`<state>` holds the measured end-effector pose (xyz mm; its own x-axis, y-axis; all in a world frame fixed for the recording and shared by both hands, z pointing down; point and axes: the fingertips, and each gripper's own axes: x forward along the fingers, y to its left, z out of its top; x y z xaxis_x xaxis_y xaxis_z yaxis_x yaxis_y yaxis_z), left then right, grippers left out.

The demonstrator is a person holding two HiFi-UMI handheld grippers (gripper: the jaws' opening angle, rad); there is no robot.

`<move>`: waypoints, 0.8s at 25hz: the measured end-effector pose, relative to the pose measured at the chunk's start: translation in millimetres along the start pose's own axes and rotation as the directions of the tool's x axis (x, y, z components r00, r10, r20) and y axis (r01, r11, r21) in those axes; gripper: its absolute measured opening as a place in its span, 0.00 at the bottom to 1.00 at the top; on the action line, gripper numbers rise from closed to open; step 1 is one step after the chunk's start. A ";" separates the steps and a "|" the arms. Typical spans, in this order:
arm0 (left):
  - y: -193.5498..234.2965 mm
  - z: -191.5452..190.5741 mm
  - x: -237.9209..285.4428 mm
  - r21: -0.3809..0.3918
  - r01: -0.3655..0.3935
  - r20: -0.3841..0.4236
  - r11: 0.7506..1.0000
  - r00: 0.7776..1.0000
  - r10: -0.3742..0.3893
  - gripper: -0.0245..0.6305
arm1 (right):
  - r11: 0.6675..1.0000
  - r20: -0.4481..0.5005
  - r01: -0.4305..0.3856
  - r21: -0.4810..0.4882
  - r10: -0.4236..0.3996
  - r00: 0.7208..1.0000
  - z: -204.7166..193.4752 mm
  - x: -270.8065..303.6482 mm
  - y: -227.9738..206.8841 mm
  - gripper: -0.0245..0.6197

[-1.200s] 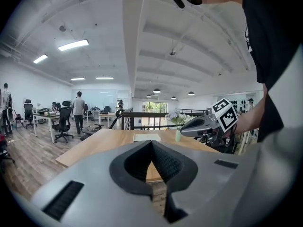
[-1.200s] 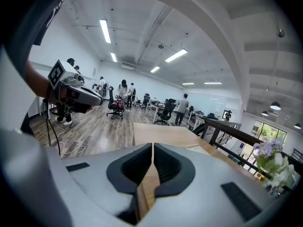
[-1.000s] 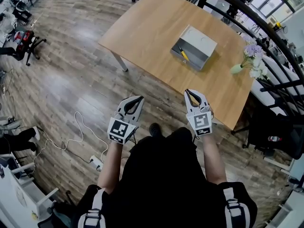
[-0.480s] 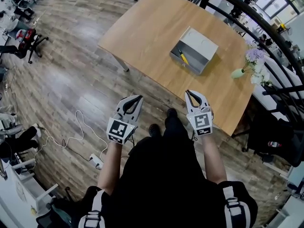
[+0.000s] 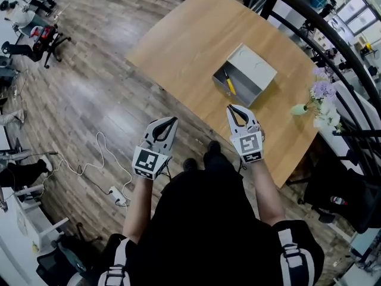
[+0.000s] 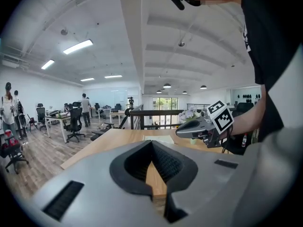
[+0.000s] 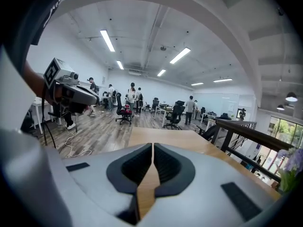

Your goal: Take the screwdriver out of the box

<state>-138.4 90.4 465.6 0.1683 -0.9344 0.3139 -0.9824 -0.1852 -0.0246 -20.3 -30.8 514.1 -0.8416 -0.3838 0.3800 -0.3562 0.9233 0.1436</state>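
Note:
A grey open box (image 5: 245,72) sits on the wooden table (image 5: 190,37), and a screwdriver (image 5: 229,84) with a yellow handle lies inside along its left wall. Both grippers are held in front of the person, short of the box. My left gripper (image 5: 174,120) is over the floor beside the table, its jaws closed together and empty. My right gripper (image 5: 230,107) is at the table's near edge just below the box, jaws also together and empty. In the left gripper view the closed tips (image 6: 152,144) point at the table, with the right gripper (image 6: 203,126) alongside.
A small vase of flowers (image 5: 319,99) stands at the table's right end, beside a dark curved railing (image 5: 333,46). A white cable and power strip (image 5: 113,190) lie on the wooden floor at left. Office chairs (image 5: 44,37) and people stand further off.
The person has stepped closer to the table. The right gripper now reaches the table's near edge, and the box sits nearer both grippers. Both jaws stay closed.

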 end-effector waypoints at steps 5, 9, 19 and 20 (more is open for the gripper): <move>-10.6 18.9 25.8 0.026 -0.017 -0.006 1.000 1.000 0.017 0.07 | 1.000 0.012 -0.024 0.013 0.023 1.000 -3.1 4.2 -30.0 0.09; -16.0 12.5 35.2 0.007 -0.035 -0.028 0.999 0.999 0.035 0.07 | 0.999 0.010 -0.038 0.013 0.038 0.999 -9.9 3.8 -42.1 0.09; -34.0 20.9 68.7 0.037 0.019 -0.035 0.999 0.999 -0.018 0.07 | 0.999 -0.026 0.005 0.034 -0.004 1.000 -34.6 -11.9 -79.5 0.09; -32.5 22.4 72.4 0.039 0.026 -0.035 0.999 0.999 -0.025 0.07 | 0.999 -0.030 0.009 0.034 -0.008 1.000 -35.4 -11.7 -81.6 0.09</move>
<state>-92.6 21.9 467.8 0.1896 -0.9184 0.3473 -0.9738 -0.2211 -0.0532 32.9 -101.2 530.3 -0.8258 -0.3909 0.4064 -0.3779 0.9186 0.1156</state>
